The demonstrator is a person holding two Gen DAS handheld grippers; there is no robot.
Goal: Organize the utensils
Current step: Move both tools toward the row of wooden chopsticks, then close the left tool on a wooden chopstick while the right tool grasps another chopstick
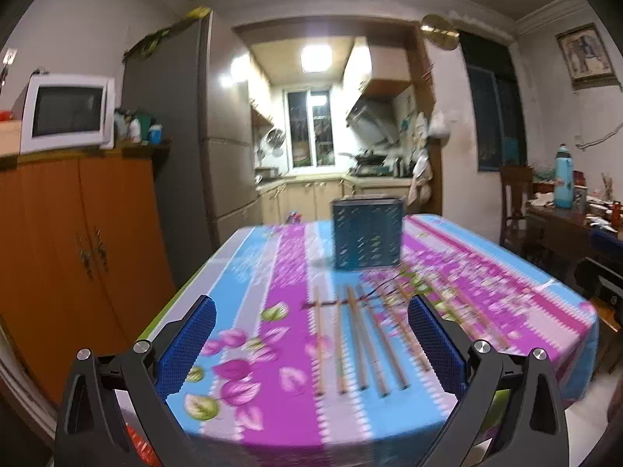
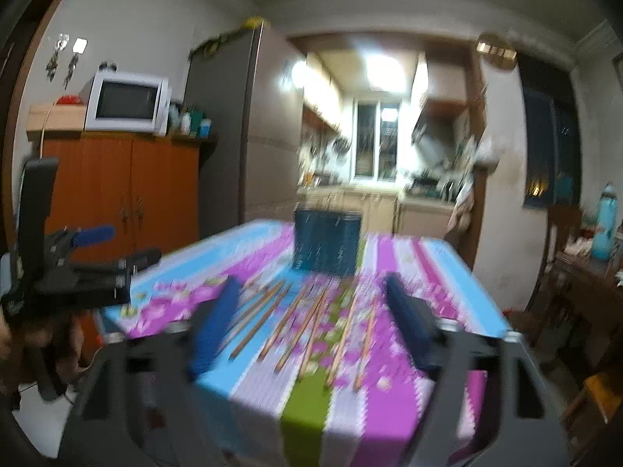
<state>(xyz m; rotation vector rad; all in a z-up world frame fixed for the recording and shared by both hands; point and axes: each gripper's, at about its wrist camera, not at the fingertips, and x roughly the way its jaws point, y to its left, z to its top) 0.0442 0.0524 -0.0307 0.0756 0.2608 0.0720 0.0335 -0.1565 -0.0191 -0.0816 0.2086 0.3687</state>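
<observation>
Several wooden chopsticks (image 1: 362, 342) lie side by side on a flowered pink and blue tablecloth (image 1: 272, 272). Behind them stands a dark blue perforated utensil holder (image 1: 366, 233), upright. My left gripper (image 1: 311, 311) hovers over the near end of the table, jaws wide apart with nothing between the blue pads. In the right wrist view the chopsticks (image 2: 307, 323) fan out ahead of the holder (image 2: 326, 242). My right gripper (image 2: 311, 292) stands open above them, touching none. The left gripper (image 2: 93, 235) shows at the left edge of that view.
An orange cabinet (image 1: 78, 253) with a white microwave (image 1: 66, 113) stands left of the table, a grey fridge (image 1: 175, 136) behind it. A cluttered wooden side table (image 1: 564, 214) with a teal bottle (image 1: 564, 177) and a chair sit to the right.
</observation>
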